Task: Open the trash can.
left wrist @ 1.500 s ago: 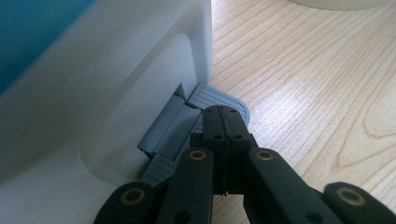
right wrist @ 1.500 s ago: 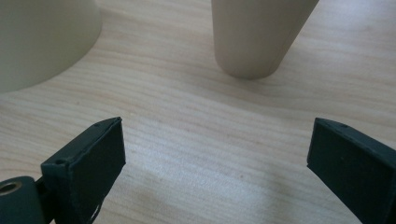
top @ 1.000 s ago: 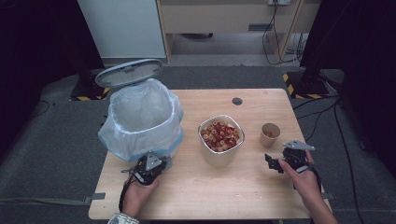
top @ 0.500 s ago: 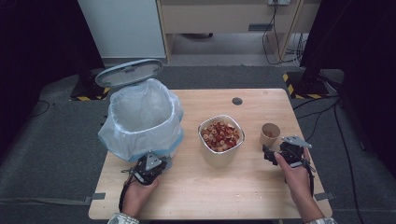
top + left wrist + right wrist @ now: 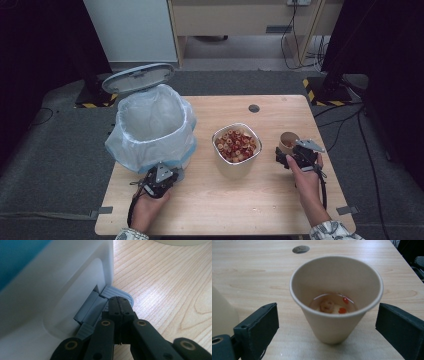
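A small paper cup (image 5: 336, 297) stands on the wooden table (image 5: 280, 200) at the right, holding a little liquid and a few food bits. My right gripper (image 5: 329, 326) is open, its two jaws on either side of the cup without touching it. In the high view that right gripper (image 5: 287, 155) sits just in front of the cup (image 5: 288, 140). My left gripper (image 5: 120, 302) is shut, its tips resting on the grey foot pedal (image 5: 120, 292) of the white bin (image 5: 62, 277). The bin (image 5: 152, 125) has its lid (image 5: 137, 77) raised and a pale bag lining it.
A white bowl (image 5: 220, 155) full of red and tan food pieces stands mid-table, between bin and cup; its side shows in the right gripper view as the bowl (image 5: 222, 312). A round cable hole (image 5: 254, 108) lies at the table's far side.
My right gripper has moved forward and left up to the paper cup, so its jaws now flank it. The left gripper has stayed on the pedal.
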